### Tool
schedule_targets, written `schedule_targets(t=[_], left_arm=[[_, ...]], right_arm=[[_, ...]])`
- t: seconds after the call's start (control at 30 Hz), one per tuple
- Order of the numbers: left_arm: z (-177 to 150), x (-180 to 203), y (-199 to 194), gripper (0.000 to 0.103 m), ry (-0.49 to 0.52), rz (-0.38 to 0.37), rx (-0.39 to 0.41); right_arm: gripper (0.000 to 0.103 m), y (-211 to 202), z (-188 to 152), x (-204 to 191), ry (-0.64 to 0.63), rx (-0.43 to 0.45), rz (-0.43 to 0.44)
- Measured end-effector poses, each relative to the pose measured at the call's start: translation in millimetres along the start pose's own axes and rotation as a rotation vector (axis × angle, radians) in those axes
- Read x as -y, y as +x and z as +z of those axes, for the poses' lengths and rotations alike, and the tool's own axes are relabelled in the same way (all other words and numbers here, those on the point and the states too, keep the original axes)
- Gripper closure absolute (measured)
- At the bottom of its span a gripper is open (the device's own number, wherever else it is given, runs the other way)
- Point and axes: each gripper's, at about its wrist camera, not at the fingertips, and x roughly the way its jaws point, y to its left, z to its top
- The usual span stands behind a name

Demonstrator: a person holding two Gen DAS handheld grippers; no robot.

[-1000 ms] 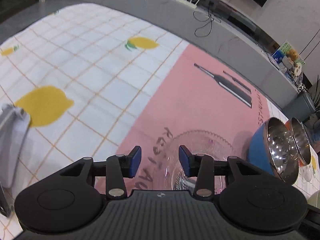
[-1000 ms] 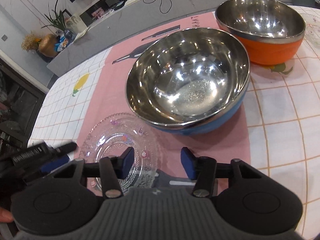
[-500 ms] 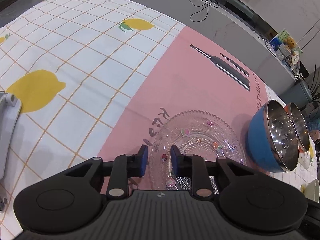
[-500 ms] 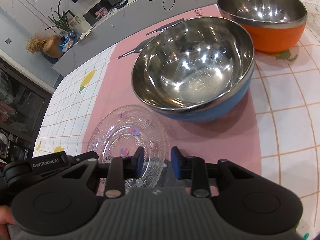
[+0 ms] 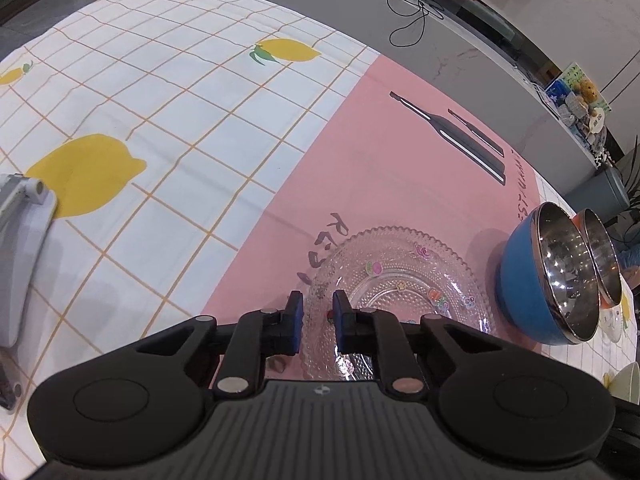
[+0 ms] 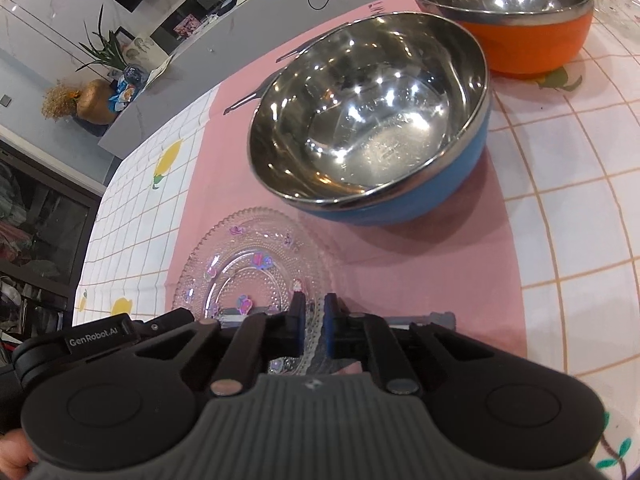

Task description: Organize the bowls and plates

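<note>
Left gripper [image 5: 317, 307] is closing, its jaws nearly together, with the near rim of the glass plate [image 5: 400, 280] between the pads; right gripper [image 6: 311, 309] is clamped down to a narrow gap on the plate's rim [image 6: 256, 268] at its own near edge. So it looks like a two-handed pinch on one plate, each gripper on a different part of the rim, and the left gripper's body shows at 8 o'clock in the right wrist view. To do it well: get both grips firm before lifting, raise both sides together and keep the plate level, since glass is slick and a rim pinch is shallow, so any twist between the hands could pry it loose. Clear the blue bowl [image 6: 372, 128] before moving sideways; it sits just beside the plate at 1 o'clock in the right wrist view, with the orange bowl [image 6: 516, 20] beyond it. The plate is clear pressed glass with a beaded, scalloped edge and small coloured stickers, lying flat on the pink mat [image 5: 400, 152] over the lemon-print tablecloth [image 5: 160, 92] on the table.
</note>
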Motion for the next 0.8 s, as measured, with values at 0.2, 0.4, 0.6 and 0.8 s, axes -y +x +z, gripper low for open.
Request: schedule_targets(t=[0.2, 0.4, 0.6, 0.8], left_arm=[[-8.2, -0.6, -13.9, 0.09, -0.008, 0.016, 0.007], [-19.3, 0.2, -22.7, 0.093, -0.039, -0.01, 0.002], [-37.2, 13.1, -41.0, 0.093, -0.033, -0.026, 0.05], [-58.6, 26.0, -63.7, 0.093, -0.038, -0.092, 0.106]], right_arm=[[0.097, -8.6, -1.2, -1.2, 0.008, -0.015, 0.013], [0.097, -25.5, -6.5, 2.5, 0.01, -0.006, 0.016], [0.097, -51.0, -15.5, 9.2, 0.012, 0.009, 0.03], [0.097, -81.4, -25.9, 23.2, 0.009, 0.035, 0.031]])
